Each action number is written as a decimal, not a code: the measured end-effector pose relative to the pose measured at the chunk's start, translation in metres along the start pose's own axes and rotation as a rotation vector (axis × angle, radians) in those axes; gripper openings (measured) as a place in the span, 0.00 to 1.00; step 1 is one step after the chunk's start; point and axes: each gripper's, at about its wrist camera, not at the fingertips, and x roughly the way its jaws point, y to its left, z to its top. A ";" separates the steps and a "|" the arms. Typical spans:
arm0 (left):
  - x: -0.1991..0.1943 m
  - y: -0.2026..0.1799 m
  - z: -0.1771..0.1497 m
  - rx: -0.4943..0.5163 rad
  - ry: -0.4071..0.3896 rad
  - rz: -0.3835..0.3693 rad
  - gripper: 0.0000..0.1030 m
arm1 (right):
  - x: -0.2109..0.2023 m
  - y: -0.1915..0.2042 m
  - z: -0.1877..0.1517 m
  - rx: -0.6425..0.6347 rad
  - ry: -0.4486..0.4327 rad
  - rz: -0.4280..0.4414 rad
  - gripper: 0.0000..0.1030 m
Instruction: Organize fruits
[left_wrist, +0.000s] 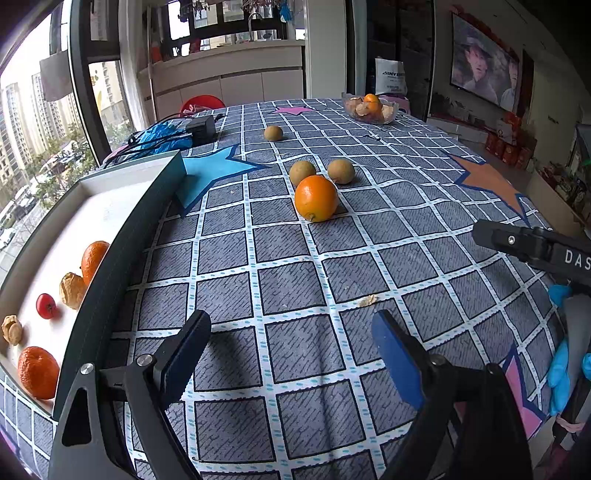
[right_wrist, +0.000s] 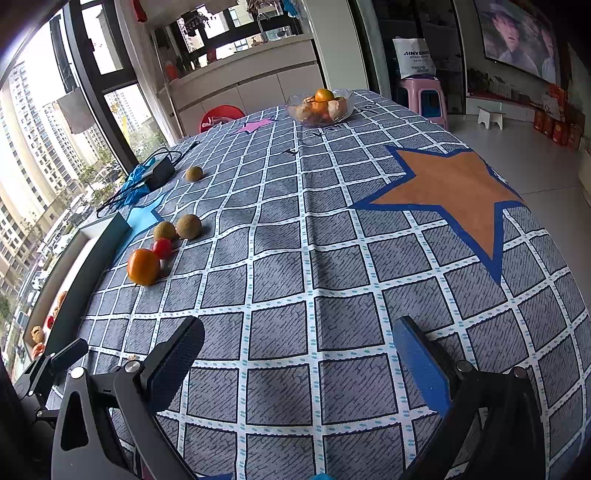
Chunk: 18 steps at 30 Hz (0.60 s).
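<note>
Hovering above the checked tablecloth (left_wrist: 295, 280), left gripper (left_wrist: 291, 332) and right gripper (right_wrist: 299, 343) both with jaws wide apart and empty. Loose fruit ahead: orange (left_wrist: 316, 198), with a small red fruit (right_wrist: 162, 247) just behind it, two brown round fruits (left_wrist: 321, 172) nearby, a third (left_wrist: 273, 133) farther off. White tray (left_wrist: 122, 177) at left, several fruits already inside. Recommended: approach orange from above, centre jaws across widest part, close gently to avoid rolling, lift clear of tray wall before lowering inside.
</note>
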 end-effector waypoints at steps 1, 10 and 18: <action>0.000 0.001 0.000 -0.001 0.000 0.000 0.88 | 0.000 0.000 0.000 0.000 0.000 0.000 1.00; 0.000 0.001 0.000 -0.001 0.000 0.000 0.88 | 0.000 0.000 0.000 0.000 0.000 0.000 1.00; 0.002 0.004 0.001 -0.021 0.018 -0.028 0.89 | 0.000 0.001 -0.001 -0.007 0.003 -0.006 1.00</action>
